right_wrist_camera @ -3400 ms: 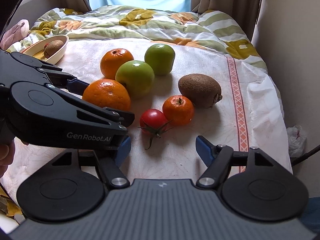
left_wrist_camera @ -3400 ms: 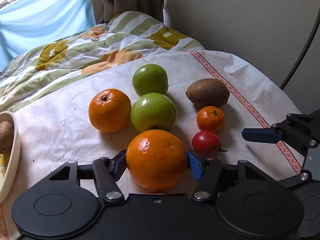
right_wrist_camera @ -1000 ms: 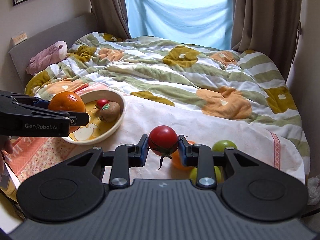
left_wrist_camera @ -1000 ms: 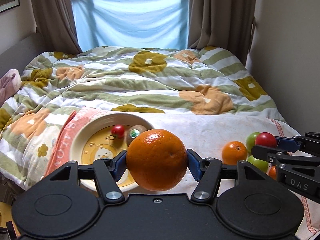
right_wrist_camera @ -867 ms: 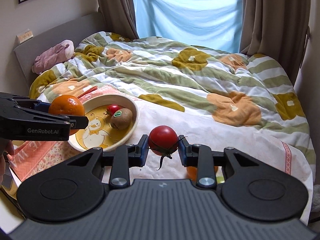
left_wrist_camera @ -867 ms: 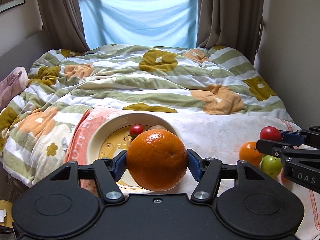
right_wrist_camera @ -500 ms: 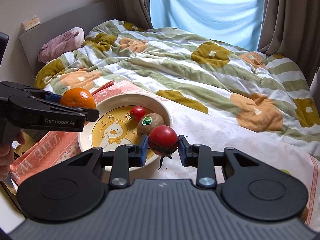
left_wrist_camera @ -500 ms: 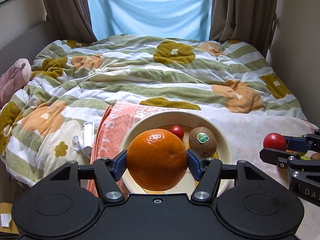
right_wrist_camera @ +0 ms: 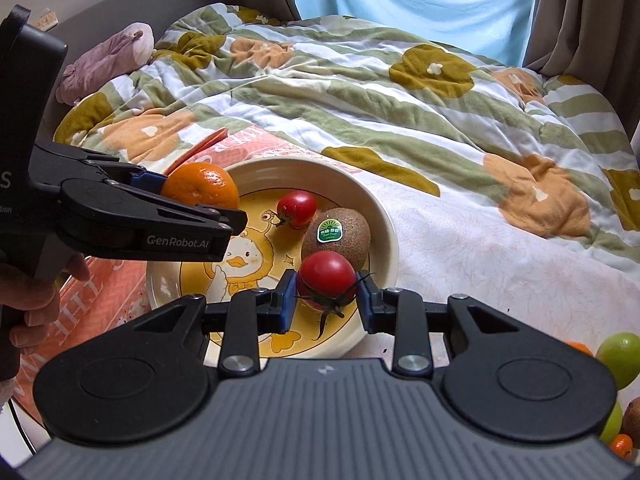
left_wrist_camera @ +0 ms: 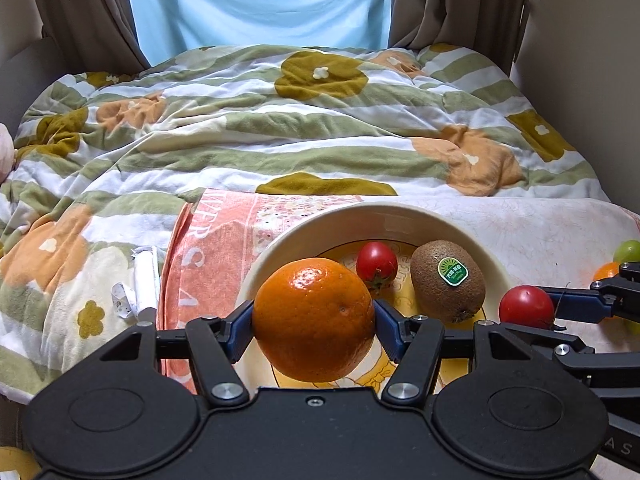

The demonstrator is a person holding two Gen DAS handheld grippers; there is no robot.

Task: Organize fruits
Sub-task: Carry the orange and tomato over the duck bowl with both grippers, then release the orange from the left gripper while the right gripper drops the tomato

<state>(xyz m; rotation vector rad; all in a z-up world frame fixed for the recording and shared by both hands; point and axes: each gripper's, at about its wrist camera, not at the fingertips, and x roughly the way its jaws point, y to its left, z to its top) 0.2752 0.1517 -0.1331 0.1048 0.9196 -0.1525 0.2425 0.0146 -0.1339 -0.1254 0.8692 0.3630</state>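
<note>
Change: a second ago we carried both fruits beside the cream ceramic bowl with the yellow duck print; now both hang over it.
Left gripper: clamped on the large round orange, above the bowl's near left part.
Right gripper: clamped on the small red tomato with its green stem, above the near right part.
Already inside: a brown fuzzy kiwi with a green sticker and a second small red tomato.
Meaning: we judge release comes next; green apples wait outside on the white cloth.
</note>
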